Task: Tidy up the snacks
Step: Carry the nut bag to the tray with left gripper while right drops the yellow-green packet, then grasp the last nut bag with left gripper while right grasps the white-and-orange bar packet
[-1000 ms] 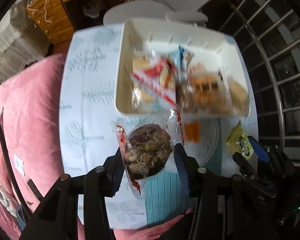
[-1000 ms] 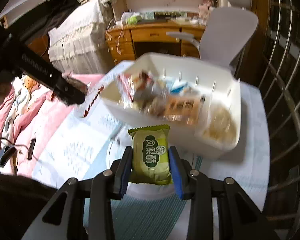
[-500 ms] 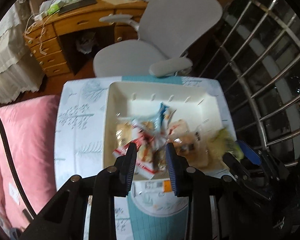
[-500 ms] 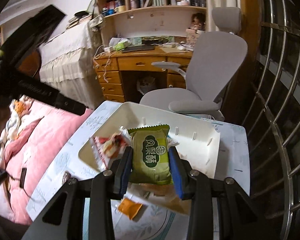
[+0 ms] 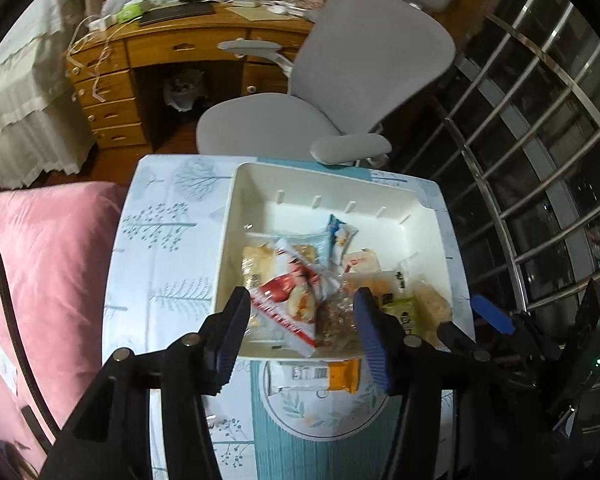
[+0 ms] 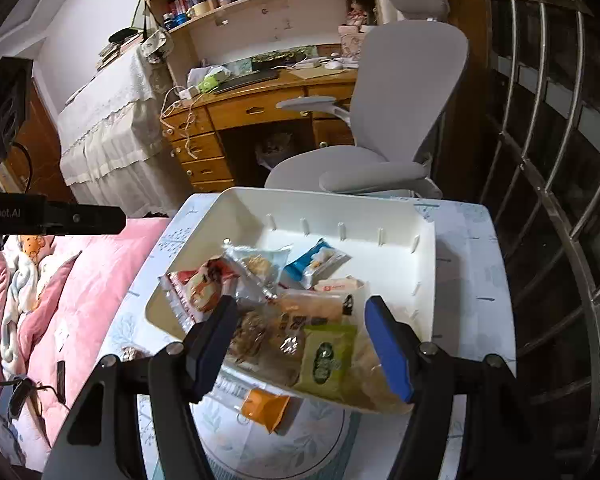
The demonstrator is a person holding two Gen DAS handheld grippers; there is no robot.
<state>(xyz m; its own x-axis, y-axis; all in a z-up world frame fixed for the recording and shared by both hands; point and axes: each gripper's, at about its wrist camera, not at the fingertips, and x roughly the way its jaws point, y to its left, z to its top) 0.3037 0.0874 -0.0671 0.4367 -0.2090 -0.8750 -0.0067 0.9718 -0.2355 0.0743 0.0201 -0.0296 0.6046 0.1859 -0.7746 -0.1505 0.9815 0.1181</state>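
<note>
Both snacks have left the grippers since a second ago: the brown pastry (image 5: 332,312) and the green packet (image 6: 328,356) now lie in the white bin (image 6: 424,280) among the other snacks. Left gripper (image 5: 300,320) and right gripper (image 6: 304,340) have just been opening and hover empty, jaws apart, above the bin's near edge. An orange packet (image 6: 264,402) lies on the tabletop (image 5: 160,248) just beside the bin.

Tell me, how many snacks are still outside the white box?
1 that I can see: an orange packet on the table just in front of the white box. The grippers may hide more.
</note>
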